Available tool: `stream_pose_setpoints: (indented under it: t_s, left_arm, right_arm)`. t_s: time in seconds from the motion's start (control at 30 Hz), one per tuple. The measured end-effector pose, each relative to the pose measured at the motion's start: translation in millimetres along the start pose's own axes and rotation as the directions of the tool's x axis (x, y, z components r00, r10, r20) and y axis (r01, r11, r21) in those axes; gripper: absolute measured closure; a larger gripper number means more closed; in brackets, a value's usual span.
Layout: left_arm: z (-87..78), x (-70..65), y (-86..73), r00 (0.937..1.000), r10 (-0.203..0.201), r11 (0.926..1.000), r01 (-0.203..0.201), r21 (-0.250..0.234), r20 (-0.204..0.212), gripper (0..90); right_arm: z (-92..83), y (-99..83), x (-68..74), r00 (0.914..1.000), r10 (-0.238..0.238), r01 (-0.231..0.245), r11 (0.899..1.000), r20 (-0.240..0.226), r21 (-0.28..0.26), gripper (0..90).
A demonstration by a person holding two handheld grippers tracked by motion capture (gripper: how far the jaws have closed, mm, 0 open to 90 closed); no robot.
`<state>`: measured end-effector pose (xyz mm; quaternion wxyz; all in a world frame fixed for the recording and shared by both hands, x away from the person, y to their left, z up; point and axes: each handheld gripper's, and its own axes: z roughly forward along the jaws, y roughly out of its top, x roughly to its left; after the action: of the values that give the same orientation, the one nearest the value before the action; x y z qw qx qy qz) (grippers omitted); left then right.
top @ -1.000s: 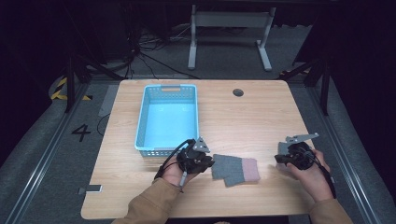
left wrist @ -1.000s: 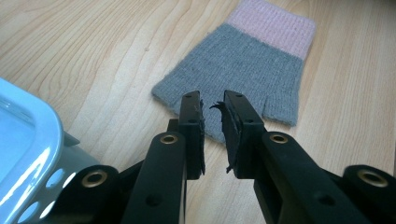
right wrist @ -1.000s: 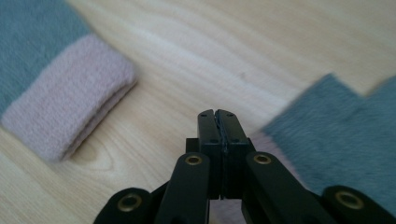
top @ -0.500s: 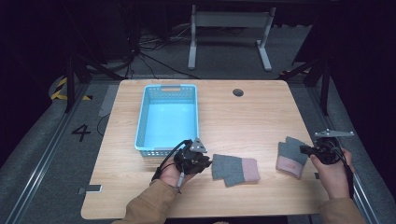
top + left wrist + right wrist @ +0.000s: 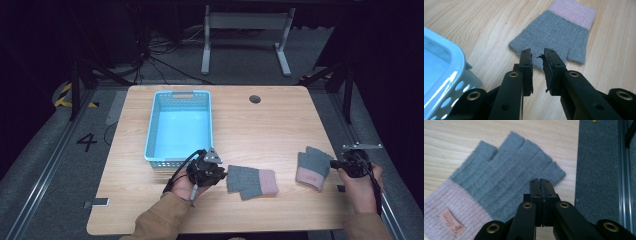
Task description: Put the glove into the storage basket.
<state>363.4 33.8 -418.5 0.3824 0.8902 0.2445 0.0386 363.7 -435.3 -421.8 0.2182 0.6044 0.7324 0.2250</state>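
Left gripper (image 5: 537, 56), jaws narrowly parted, pinches nothing beside glove (image 5: 252, 181) near the desk's (image 5: 280, 125) front edge. Right gripper (image 5: 540, 182), clamped empty, overhangs second glove (image 5: 499, 185) at the right edge, likely for pairing.

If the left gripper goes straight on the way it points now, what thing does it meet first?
Most likely the left gripper meets the grey knitted fingerless glove with a pink cuff, lying flat directly ahead of its slightly parted jaws; whether they already touch its edge is unclear.
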Motion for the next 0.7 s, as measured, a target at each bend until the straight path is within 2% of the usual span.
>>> stream_pose_setpoints:
  t_s: [0.23, 0.67, 0.7]
  left_arm:
    - [-0.1, 0.2, 0.1, 1.0000, 0.005, 1.0000, -0.005, 0.007, 0.001, 77.4]
    - [-2.8, 1.2, -4.2, 1.0000, -0.005, 1.0000, 0.005, 0.008, -0.008, 77.4]
    - [-3.6, 0.8, -5.0, 0.9998, -0.014, 0.9999, 0.014, 0.009, -0.011, 77.4]
  right_arm:
    - [5.8, -2.8, -3.4, 0.9997, 0.021, -0.021, 0.999, 0.013, 0.037, 90.0]
    - [15.2, -1.4, -6.5, 0.9993, 0.033, -0.033, 0.998, 0.020, 0.047, 90.0]
    - [16.0, -0.7, -5.7, 0.9992, 0.034, -0.035, 0.998, 0.020, 0.050, 90.0]
